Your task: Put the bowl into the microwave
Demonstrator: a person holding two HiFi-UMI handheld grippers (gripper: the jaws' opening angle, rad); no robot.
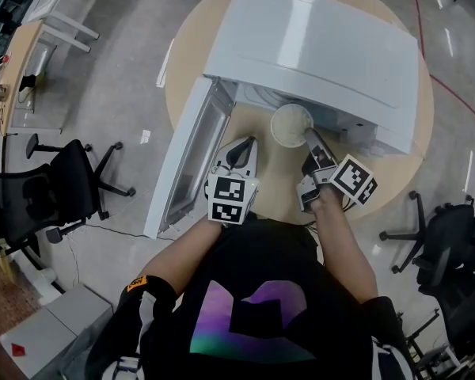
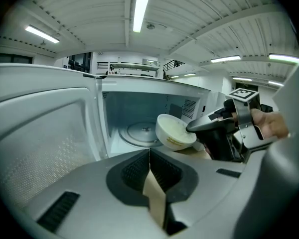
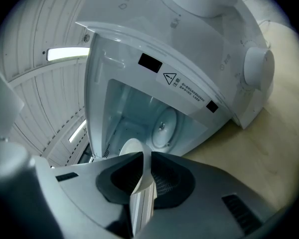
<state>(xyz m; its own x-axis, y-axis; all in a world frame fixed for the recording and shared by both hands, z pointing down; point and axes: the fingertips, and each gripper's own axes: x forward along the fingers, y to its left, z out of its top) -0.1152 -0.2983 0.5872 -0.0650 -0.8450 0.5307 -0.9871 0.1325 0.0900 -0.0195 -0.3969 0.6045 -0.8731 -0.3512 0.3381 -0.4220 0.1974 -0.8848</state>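
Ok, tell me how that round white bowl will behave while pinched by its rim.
The round white bowl looks rigid and glazed, so it probably won't flex but might slip. The right gripper pinches only one rim edge and the bowl hangs tilted, so it may pivot. Once down, it should likely sit steady on the microwave's flat glass turntable.
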